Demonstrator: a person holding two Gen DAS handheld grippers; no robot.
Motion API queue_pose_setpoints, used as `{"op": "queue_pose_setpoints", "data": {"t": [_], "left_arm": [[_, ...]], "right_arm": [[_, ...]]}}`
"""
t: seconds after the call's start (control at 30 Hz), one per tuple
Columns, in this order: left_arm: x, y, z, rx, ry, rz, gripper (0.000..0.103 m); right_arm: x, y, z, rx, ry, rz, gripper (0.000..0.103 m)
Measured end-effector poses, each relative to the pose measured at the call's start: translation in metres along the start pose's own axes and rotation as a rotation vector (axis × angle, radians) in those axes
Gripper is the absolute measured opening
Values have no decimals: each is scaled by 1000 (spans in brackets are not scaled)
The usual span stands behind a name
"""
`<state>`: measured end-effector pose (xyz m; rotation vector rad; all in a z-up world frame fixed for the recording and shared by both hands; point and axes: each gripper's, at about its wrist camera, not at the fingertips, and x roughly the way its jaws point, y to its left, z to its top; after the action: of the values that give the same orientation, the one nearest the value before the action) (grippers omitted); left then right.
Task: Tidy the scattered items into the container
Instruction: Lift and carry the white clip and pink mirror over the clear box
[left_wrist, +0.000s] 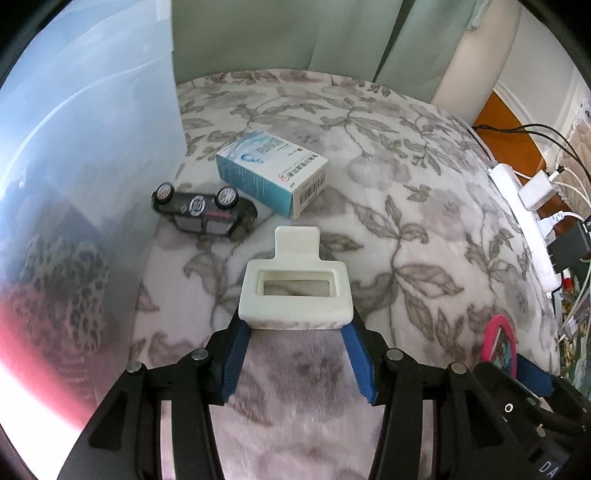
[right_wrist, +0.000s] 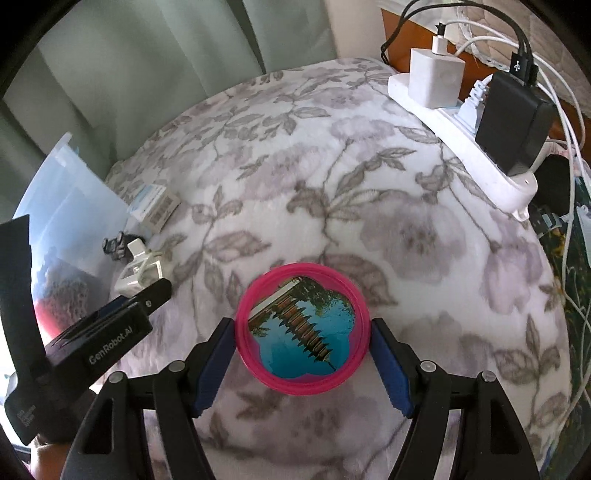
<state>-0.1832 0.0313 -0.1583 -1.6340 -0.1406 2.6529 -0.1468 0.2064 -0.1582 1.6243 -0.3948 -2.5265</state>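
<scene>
1. Lower centre of the left wrist view: the left gripper (left_wrist: 297, 326) clamps its blue pads on the near corners of a white plastic bracket (left_wrist: 294, 291), a light, rigid printed piece with a rectangular window, best held by its flat sides.
2. Lower centre of the right wrist view: the right gripper (right_wrist: 302, 341) brackets a pink-rimmed round picture disc (right_wrist: 302, 338) across its width; whether the pads press the smooth, likely slippery rim cannot be told.
3. Both tools point forward and down over the floral blanket (left_wrist: 388, 155).
4. Farther, left of centre: an overturned toy car (left_wrist: 203, 214) and a small medicine carton (left_wrist: 273, 173), both light, beside the translucent storage bin (left_wrist: 92, 166).
</scene>
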Motion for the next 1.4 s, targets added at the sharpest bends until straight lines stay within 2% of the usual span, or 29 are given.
{"op": "queue_pose_setpoints", "data": {"t": [0.3,0.57,0.83,1.13,1.4], "left_arm": [[-17,8,-16,-46,-7,-13,52],[-50,-8,-18,2,-94,-40,52],[-89,-9,-12,2,-183,-91,52],[-137,-6,-2,-9,-292,-167,52],[-179,16,10,-66,-383,-259,52]], "right_arm": [[-13,0,-9,7,-25,28,75],[-26,1,-15,5,-52,33,75],[-44,5,-16,6,-88,40,75],[-83,18,-11,-13,-191,69,75],[-130,37,-2,-40,-306,98,75]]}}
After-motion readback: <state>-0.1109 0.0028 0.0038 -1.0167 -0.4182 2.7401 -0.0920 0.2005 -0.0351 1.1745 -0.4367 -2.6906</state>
